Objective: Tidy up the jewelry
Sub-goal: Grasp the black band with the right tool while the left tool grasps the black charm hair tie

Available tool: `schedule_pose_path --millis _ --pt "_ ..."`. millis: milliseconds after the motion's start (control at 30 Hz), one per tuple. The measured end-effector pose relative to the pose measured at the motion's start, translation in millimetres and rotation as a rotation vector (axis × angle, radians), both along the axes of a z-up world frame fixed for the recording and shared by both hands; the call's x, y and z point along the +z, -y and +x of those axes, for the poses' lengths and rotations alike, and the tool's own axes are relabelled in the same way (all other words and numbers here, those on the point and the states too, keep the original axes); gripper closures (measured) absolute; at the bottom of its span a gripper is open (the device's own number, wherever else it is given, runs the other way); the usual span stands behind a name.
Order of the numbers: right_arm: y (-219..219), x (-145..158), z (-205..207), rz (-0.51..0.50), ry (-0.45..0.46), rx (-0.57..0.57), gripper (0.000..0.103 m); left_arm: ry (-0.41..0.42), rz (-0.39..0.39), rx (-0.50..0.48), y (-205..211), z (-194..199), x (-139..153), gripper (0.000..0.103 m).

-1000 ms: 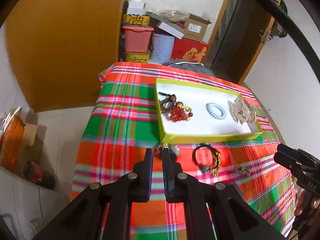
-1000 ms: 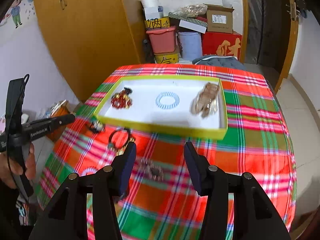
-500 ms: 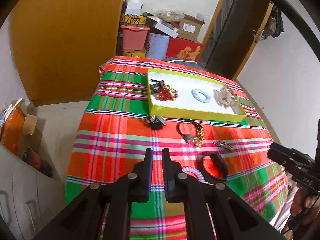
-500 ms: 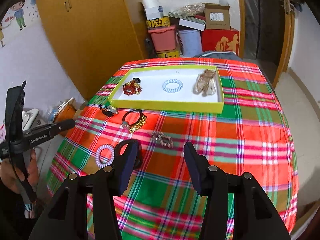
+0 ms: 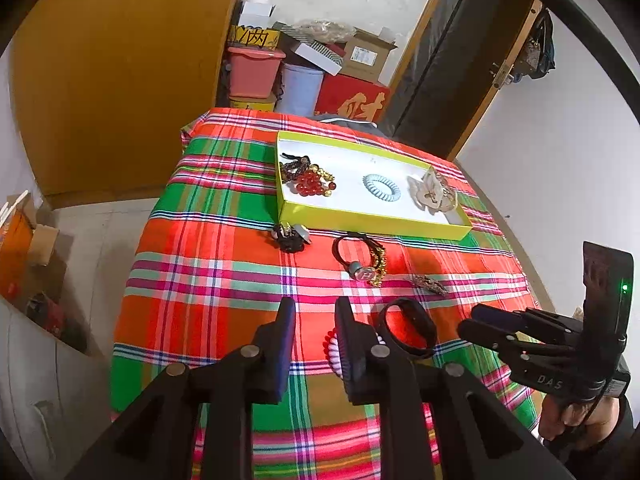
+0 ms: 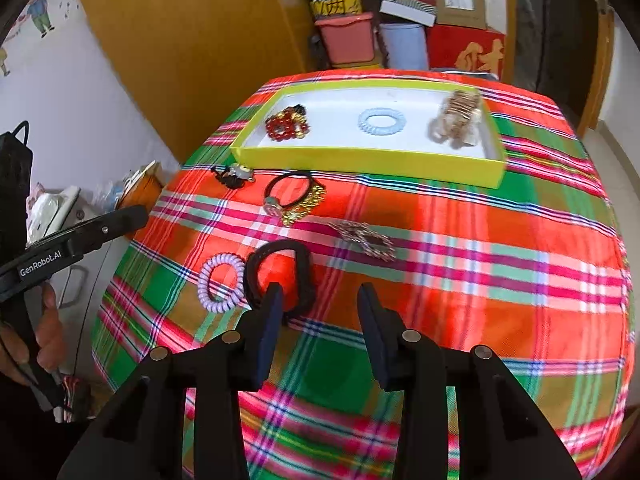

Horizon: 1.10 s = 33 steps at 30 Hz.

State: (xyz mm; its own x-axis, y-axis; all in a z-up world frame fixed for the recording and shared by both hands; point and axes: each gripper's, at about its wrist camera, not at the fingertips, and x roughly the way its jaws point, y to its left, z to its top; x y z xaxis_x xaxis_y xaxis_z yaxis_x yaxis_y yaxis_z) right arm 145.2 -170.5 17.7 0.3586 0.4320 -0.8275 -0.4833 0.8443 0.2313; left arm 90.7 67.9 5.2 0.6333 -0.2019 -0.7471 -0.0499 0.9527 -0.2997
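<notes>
While both grippers gape, black band [image 6: 279,276] near tablecloth edge [image 6: 120,332]

A lived-in room at home, by the look of it; a plaid tablecloth [image 6: 460,280] covers the table; a tall wooden wardrobe [image 5: 132,80] stands along the wall, and a dark door [image 5: 452,76] is at the back; stacked cardboard boxes [image 6: 460,0], a pink tub [image 6: 348,36] and a red gift box [image 6: 468,50] crowd the corner; a children's cartoon sticker [image 6: 40,16] is on the white wall.
</notes>
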Motion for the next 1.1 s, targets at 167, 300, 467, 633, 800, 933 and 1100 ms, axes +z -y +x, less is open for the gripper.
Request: schedule_pose_path --millis 167,300,467,633,800,933,1100 --pt "-21 -14 10 -0.020 -0.025 0.039 0.068 -0.016 -0.009 0.010 -8 15 -9 0.081" --pt "-30 -27 15 -0.041 -0.051 0.056 0.074 -0.022 -0.014 0.014 -13 26 -14 0.063" --pt "-31 -37 16 -0.073 -0.061 0.060 0.089 -0.031 -0.009 0.007 -13 45 -22 0.062" --pt "-26 -34 15 -0.072 -0.045 0.054 0.090 -0.048 -0.015 -0.001 -11 66 -33 0.062" --pt "-12 -26 15 -0.039 -0.043 0.020 0.090 -0.065 -0.009 -0.002 -10 82 -45 0.062" --pt "-2 -16 16 -0.014 -0.035 -0.005 0.090 -0.076 -0.004 0.000 -9 93 -55 0.062" --pt "5 -6 17 0.001 -0.023 -0.014 0.090 -0.061 -0.003 0.009 -8 99 -61 0.062"
